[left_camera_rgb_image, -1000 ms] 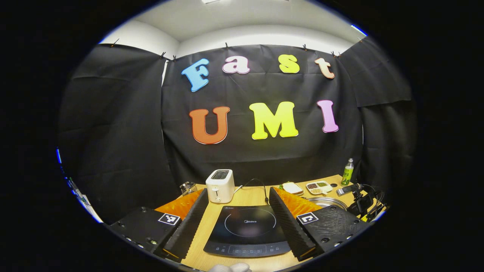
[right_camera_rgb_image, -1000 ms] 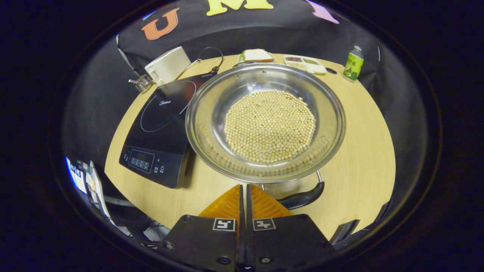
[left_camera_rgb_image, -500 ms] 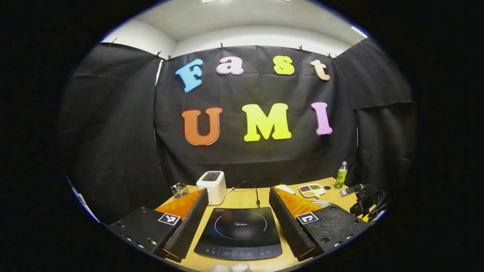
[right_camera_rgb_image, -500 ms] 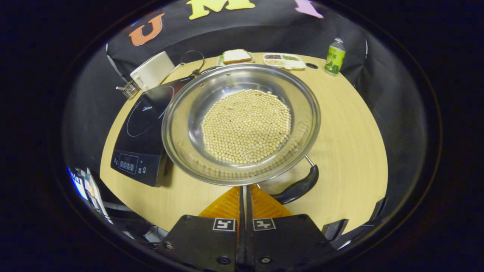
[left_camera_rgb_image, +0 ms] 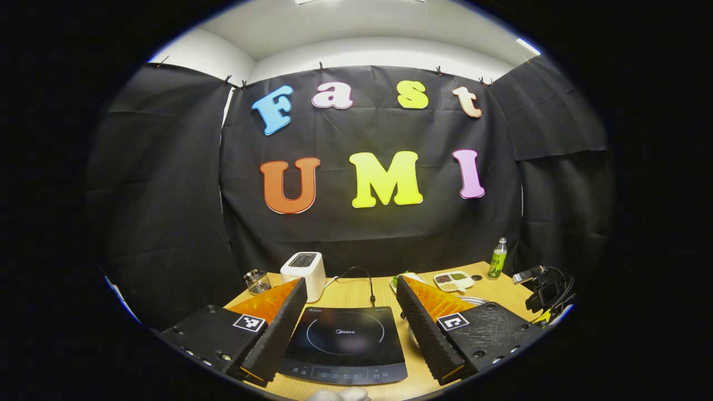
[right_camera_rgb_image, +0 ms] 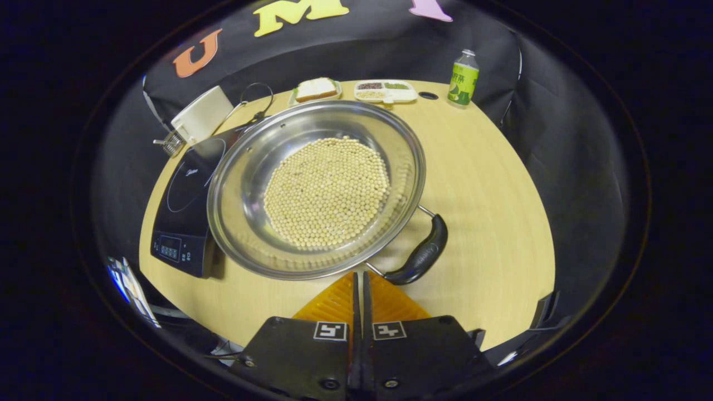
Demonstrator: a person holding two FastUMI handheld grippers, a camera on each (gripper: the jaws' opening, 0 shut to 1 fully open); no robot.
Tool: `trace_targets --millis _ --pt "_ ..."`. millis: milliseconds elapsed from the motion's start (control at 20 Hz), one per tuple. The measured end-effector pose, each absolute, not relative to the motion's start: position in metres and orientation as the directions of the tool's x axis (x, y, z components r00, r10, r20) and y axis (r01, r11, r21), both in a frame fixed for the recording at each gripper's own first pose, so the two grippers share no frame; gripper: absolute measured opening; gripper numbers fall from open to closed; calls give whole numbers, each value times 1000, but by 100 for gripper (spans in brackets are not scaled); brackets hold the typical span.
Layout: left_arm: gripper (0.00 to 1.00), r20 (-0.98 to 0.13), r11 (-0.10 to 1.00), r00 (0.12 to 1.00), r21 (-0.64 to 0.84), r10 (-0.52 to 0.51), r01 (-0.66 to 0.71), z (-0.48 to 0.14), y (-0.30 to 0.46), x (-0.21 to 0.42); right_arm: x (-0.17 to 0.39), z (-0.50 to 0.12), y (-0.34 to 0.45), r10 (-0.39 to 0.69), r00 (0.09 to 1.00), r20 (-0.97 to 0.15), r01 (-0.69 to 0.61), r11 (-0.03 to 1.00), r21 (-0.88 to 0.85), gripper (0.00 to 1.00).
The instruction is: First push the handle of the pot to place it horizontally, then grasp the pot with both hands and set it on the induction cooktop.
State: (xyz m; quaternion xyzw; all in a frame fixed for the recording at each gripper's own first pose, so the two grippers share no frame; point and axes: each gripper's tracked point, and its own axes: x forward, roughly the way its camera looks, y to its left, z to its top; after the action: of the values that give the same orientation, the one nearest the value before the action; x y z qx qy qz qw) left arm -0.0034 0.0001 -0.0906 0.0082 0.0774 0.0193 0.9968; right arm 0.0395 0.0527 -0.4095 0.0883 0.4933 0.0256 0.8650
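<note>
Pot (right_camera_rgb_image: pixel 317 189) full of beans sits on the table, just right of the cooktop (right_camera_rgb_image: pixel 186 209). Its handle (right_camera_rgb_image: pixel 420 256) lies slanted, just right of the right gripper (right_camera_rgb_image: pixel 359 287), whose fingers are pressed together, holding nothing. That gripper is nearer. The left gripper (left_camera_rgb_image: pixel 351 306) is wide open over the cooktop.

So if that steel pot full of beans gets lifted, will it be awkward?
Probably. The pot is wide and shallow, so tilting could send the loose beans sliding towards one side. It likely feels heavy. Its polished rim may be slippery; the handle looks easier to hold.
</note>
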Motion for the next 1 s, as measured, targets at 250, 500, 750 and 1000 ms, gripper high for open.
trace_targets --millis 250,500,750,1000 --pt "96 -161 999 986 23 37 -34 -91 -10 1 53 -410 29 104 524 -845 47 987 151 4" --pt "96 -168 999 985 24 38 -35 -93 -23 8 65 -406 5 82 540 -838 49 991 128 4" --pt "96 -181 999 983 30 40 -35 -96 -38 13 78 -405 -13 75 554 -829 42 992 118 4" --pt "96 -195 998 979 34 56 -50 -99 -51 17 100 -397 -33 72 582 -810 -3 996 87 4"
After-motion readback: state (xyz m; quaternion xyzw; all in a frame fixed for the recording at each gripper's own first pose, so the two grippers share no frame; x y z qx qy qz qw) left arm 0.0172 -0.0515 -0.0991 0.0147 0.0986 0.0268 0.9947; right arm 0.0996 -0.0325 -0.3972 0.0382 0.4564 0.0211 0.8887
